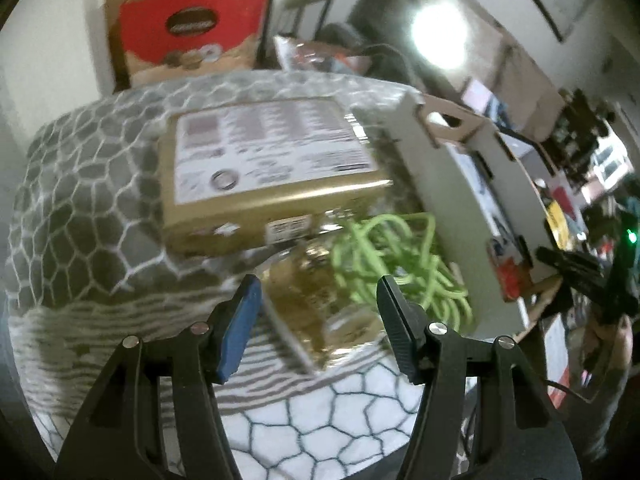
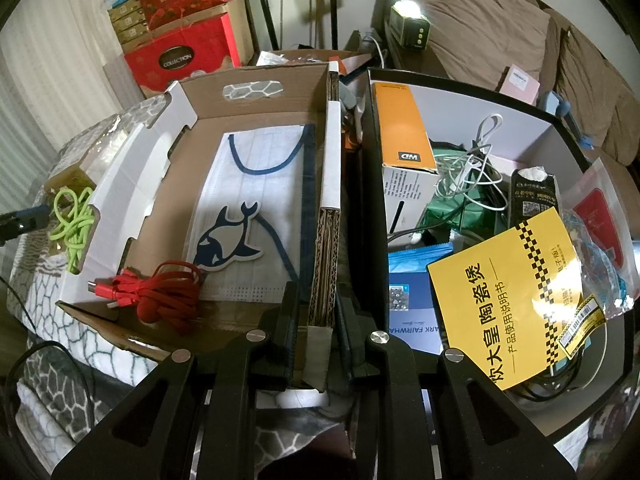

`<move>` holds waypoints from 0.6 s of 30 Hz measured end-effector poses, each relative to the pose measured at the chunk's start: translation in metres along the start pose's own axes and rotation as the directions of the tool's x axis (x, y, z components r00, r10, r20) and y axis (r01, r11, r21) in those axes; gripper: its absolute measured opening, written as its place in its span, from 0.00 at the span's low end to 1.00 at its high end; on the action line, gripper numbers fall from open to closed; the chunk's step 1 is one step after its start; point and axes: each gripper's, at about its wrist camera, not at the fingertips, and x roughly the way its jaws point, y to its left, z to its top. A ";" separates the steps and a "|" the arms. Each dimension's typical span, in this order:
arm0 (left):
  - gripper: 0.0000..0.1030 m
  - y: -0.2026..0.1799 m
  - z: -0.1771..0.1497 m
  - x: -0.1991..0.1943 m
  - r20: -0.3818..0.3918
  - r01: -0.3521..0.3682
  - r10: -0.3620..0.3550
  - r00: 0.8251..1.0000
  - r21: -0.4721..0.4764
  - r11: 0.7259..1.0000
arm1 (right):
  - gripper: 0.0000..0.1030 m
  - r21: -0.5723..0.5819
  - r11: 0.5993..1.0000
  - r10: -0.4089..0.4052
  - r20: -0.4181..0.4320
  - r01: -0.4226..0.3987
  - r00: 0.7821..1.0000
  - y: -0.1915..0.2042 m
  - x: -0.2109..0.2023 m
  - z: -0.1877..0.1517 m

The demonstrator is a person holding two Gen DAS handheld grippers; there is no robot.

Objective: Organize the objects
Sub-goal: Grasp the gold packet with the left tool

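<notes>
My left gripper is open and empty, just short of a green cable that lies on a clear packet. A gold box sits beyond them on the patterned blanket. My right gripper is shut on the right wall of the cardboard tray. In the tray lie a white face mask, a dolphin sticker and a red cable. The green cable also shows in the right wrist view, left of the tray.
A black bin to the right holds an orange box, white cables, a yellow leaflet and packets. Red gift boxes are stacked at the back. The cardboard tray's outer wall stands right of the green cable.
</notes>
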 end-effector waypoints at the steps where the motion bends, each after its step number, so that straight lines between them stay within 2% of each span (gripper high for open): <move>1: 0.55 0.004 -0.001 0.001 0.000 -0.003 0.003 1.000 -0.018 1.000 | 0.18 0.001 1.000 0.000 0.000 0.000 1.000 0.000 0.000 0.000; 6: 0.52 0.022 -0.007 0.010 -0.019 -0.015 0.013 1.000 -0.093 0.996 | 0.18 -0.001 1.000 -0.001 0.000 0.001 1.000 0.000 0.000 0.000; 11: 0.37 0.032 -0.015 0.019 -0.029 0.024 -0.029 0.999 -0.166 0.986 | 0.19 -0.001 1.000 -0.002 0.000 0.002 1.000 0.000 0.000 0.000; 12: 0.26 0.033 -0.016 0.019 -0.021 0.042 -0.047 0.999 -0.177 0.983 | 0.19 0.000 1.000 -0.001 0.000 0.001 1.000 0.000 0.000 0.000; 13: 0.21 0.034 -0.016 0.019 -0.019 0.052 -0.057 0.998 -0.185 0.981 | 0.19 -0.001 1.000 -0.001 0.000 0.001 1.000 0.000 0.000 0.000; 16: 0.12 0.038 -0.017 0.013 0.017 0.070 -0.068 0.998 -0.220 0.973 | 0.19 -0.002 1.000 -0.002 0.000 0.002 1.000 0.000 0.000 0.000; 18: 0.10 0.040 -0.016 0.009 0.030 0.077 -0.072 0.997 -0.224 0.972 | 0.19 -0.001 1.000 -0.001 0.000 0.001 1.000 0.001 0.000 0.000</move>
